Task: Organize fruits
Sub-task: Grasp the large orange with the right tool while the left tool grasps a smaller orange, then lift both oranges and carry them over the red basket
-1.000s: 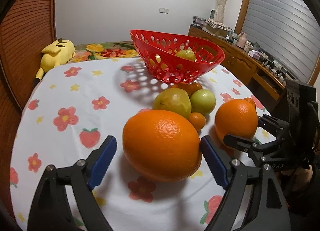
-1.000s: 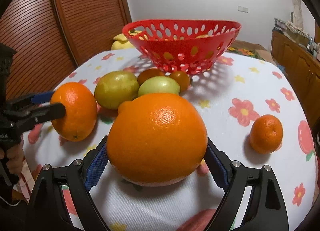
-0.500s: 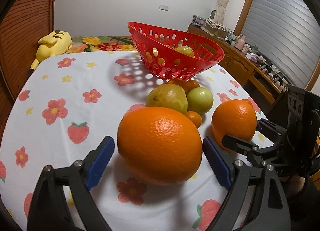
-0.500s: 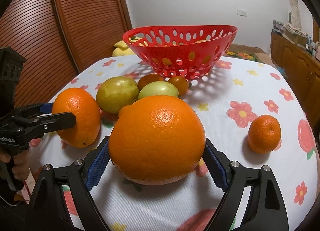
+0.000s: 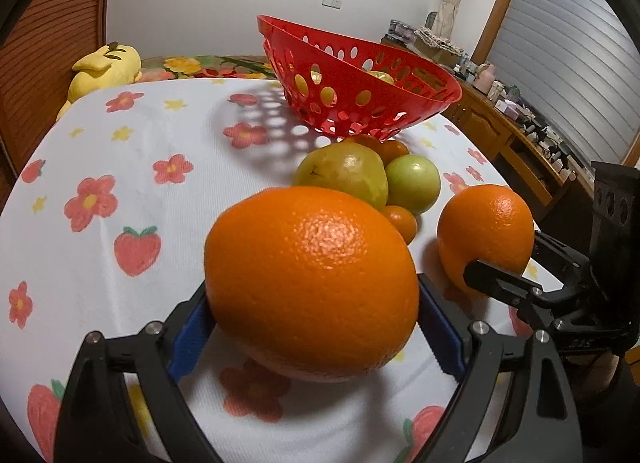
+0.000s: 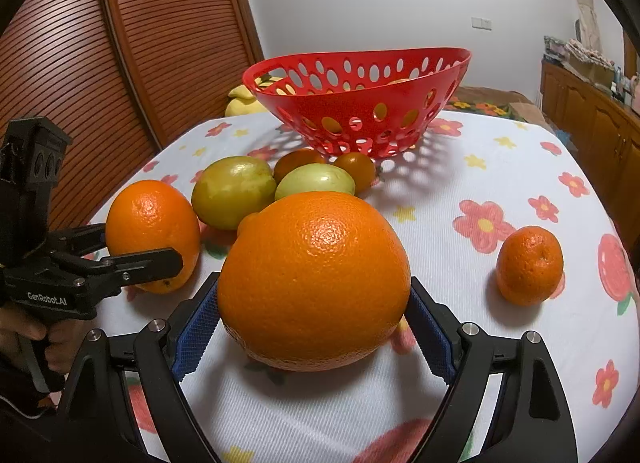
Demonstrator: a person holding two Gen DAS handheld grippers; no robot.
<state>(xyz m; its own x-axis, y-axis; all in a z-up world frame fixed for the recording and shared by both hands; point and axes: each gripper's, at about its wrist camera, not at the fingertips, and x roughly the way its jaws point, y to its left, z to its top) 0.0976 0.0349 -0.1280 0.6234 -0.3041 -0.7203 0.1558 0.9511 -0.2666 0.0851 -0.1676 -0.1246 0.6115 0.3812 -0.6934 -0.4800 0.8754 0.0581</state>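
Left wrist: fruit [image 5: 382,77] inside red basket [image 5: 416,101]

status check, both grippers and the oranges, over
Left gripper shut on large orange. Right gripper shut on second orange. Red basket ahead, loose fruit cluster between.

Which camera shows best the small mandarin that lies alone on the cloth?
The right wrist view: the mandarin sits whole and unobstructed at the right, apart from the other fruit. The left wrist view does not show it at all.
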